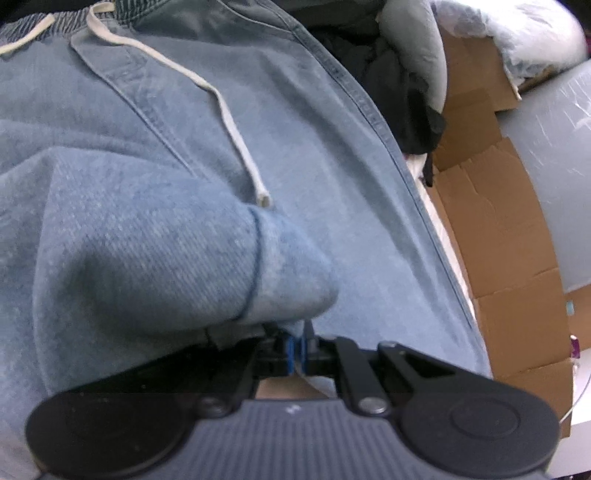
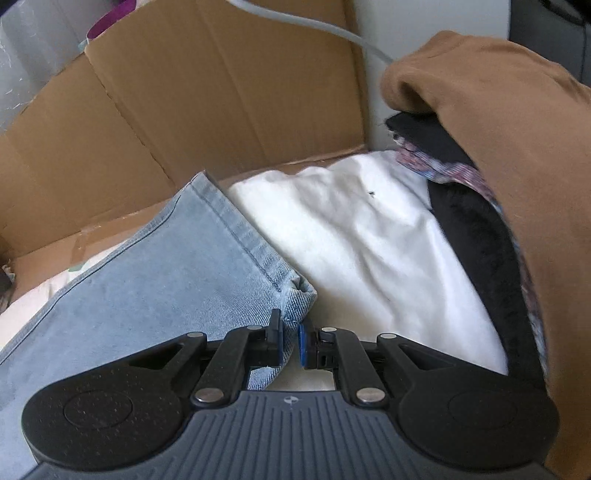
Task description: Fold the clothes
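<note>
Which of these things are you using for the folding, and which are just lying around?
For the folding:
- jeans
- their drawstring
- left tongs, shut on the hem
- right tongs, nipping a hem corner

Just lying about:
- cardboard box
- white cloth
- brown garment
- black garment
- grey cable

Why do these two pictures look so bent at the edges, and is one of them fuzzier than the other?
Both come from fisheye lenses, so straight lines bow near the borders. In the left wrist view the jeans look soft and smeared, most of all the folded cuff above the left gripper. The right wrist view is crisper: the denim stitching by the right gripper reads clearly. Lighting is flat, without glare, on the white cloth.
</note>
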A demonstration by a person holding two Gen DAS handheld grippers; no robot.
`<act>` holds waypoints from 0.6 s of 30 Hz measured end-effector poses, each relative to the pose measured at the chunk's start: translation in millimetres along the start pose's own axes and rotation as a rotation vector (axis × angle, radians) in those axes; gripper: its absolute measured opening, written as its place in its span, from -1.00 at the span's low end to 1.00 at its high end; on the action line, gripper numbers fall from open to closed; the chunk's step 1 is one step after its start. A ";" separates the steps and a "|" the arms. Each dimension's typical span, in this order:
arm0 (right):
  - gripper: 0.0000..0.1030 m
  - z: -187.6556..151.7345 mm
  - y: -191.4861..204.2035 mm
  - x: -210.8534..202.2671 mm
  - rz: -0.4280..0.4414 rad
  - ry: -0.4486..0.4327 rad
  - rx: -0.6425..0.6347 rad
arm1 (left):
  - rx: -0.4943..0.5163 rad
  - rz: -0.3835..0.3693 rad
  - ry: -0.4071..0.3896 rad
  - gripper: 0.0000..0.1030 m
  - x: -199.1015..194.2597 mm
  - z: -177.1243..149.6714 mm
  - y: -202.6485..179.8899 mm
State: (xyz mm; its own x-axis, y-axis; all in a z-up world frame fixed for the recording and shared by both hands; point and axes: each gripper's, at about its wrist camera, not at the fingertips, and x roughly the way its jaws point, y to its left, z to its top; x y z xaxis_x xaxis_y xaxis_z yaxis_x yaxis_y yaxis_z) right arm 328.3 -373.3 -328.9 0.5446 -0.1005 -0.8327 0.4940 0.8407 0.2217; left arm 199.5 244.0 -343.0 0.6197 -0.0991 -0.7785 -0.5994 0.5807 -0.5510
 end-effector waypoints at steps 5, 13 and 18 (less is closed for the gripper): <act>-0.68 -11.0 -9.1 11.1 -0.012 0.008 -0.005 | 0.003 0.028 0.058 -0.84 8.9 4.2 3.8; -0.34 -17.0 1.0 -17.8 -0.010 0.016 -0.054 | 0.095 -0.029 0.147 -0.54 -34.9 -1.0 -9.5; -0.31 -31.9 19.8 -42.8 0.056 0.029 -0.101 | 0.145 -0.051 0.134 -0.41 -72.7 -4.6 -6.5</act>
State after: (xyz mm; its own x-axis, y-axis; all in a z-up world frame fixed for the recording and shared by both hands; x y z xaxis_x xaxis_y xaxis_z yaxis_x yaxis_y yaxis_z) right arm 293.2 -335.4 -305.1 0.5484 -0.0379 -0.8354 0.3924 0.8938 0.2171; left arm 156.0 243.7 -284.2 0.5685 -0.2323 -0.7892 -0.4840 0.6813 -0.5492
